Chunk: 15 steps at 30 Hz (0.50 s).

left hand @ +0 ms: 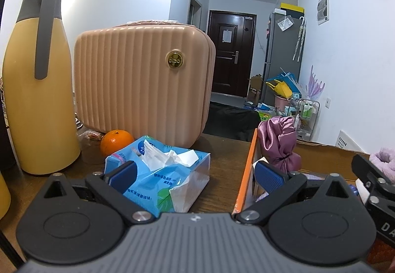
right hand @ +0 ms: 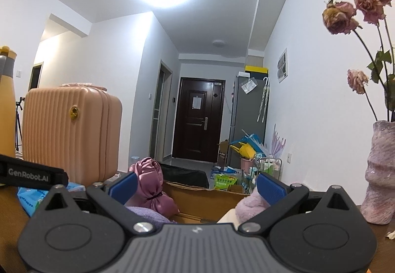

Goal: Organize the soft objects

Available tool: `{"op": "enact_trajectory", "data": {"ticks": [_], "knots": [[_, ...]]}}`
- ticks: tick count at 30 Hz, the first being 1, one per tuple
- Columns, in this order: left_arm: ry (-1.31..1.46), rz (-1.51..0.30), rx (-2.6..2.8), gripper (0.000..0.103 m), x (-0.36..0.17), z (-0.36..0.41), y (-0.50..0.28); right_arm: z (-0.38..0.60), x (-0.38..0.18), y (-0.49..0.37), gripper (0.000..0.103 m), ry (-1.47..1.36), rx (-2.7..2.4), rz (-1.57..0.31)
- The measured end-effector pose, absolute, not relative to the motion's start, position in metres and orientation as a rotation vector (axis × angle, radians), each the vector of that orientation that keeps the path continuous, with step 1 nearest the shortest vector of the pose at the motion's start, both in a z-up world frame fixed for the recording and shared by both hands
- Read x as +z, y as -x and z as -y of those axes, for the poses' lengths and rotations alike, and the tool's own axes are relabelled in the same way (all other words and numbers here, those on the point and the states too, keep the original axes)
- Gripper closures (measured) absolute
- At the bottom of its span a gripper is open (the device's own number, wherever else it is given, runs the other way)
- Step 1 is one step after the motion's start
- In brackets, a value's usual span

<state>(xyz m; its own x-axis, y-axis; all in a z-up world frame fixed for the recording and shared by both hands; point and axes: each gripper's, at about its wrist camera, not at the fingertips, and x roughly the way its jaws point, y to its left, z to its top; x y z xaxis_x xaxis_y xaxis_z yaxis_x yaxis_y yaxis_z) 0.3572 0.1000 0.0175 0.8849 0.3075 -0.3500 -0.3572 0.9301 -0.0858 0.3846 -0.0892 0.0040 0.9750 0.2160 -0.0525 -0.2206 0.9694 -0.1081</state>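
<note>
A blue soft tissue pack [left hand: 160, 174] lies on the wooden table [left hand: 222, 149], white tissue poking from its top. My left gripper [left hand: 196, 175] stands open just above and behind it, the left pad [left hand: 123, 175] over the pack's edge, nothing clamped. To the right, a cardboard box [left hand: 246, 174] holds a purple satin bundle [left hand: 281, 144]. In the right wrist view my right gripper [right hand: 197, 186] is open over this box [right hand: 197, 201]. The satin bundle [right hand: 150, 186] sits by its left pad, and a pink fluffy item [right hand: 249, 208] lies under its right pad. A lavender cloth [right hand: 145, 213] lies below.
A yellow thermos jug [left hand: 37, 80], a pink ribbed case [left hand: 140, 80] and an orange [left hand: 114, 142] stand behind the tissue pack. A purple vase [right hand: 380, 174] with dried roses is at the table's right. A hallway with a dark door lies beyond.
</note>
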Motion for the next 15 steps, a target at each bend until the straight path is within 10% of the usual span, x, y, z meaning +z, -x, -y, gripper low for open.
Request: {"op": "enact_trajectory", "data": {"ticks": [15], "knots": [[0.148,-0.347,0.339,0.000,0.019,-0.102,-0.324,0.100,0.008,-0.336,0.000,0.123,0.192,-0.014]]}}
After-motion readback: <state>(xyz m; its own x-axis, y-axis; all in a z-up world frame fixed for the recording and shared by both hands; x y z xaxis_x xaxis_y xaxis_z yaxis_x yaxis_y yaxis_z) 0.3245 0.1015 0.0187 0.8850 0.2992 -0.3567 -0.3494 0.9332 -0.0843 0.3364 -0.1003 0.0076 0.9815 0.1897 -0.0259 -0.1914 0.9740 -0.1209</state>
